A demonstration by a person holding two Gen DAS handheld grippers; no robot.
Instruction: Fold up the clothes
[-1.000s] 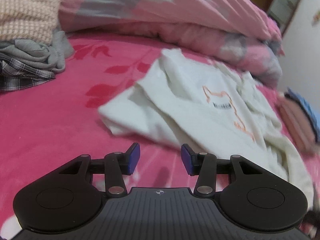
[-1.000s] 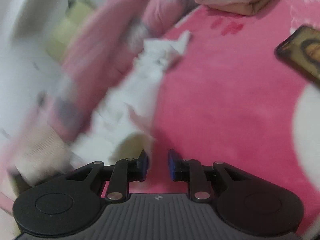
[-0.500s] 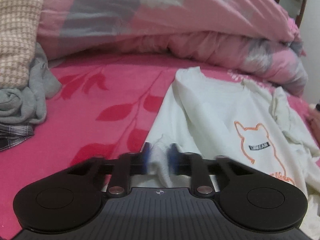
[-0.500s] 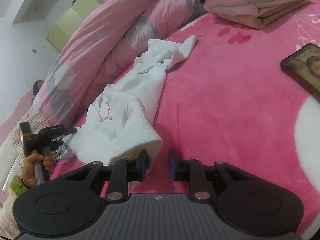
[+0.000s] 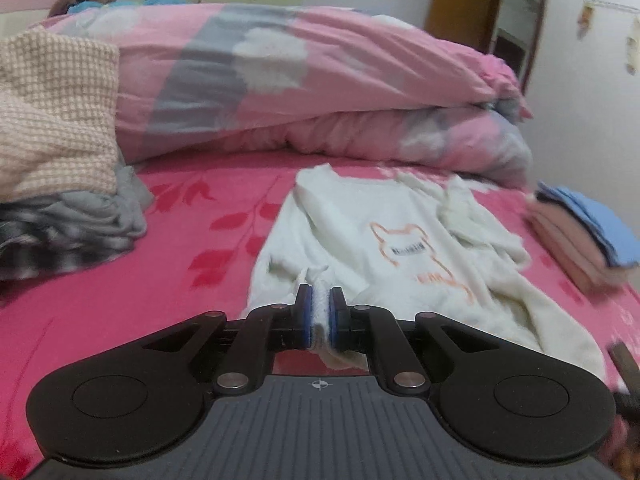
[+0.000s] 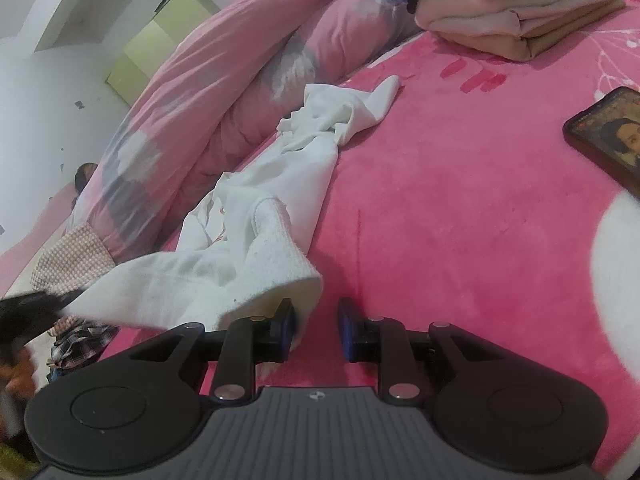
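Left tongs [image 5: 319, 312] pinch the white sweatshirt's [image 5: 384, 236] hem; right tongs [image 6: 316, 330] sit open by its cuff, pink bed [image 6: 460, 220] bare alongside.

White walls [image 5: 580, 92], brown wooden door [image 5: 460, 4], pale yellow-green wardrobe [image 6: 160, 40], pink-sheeted bed [image 6: 460, 208] with heaped pink quilt [image 5: 320, 80].

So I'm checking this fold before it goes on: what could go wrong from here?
The left gripper pinches only a narrow bunch of the white cat-print sweatshirt, so the hem could slip out. The right gripper is open, with the ribbed white cuff against one pad only; lifting now would probably pull the garment lopsided. The far sleeve lies crumpled by the pink quilt and may fold in creased.
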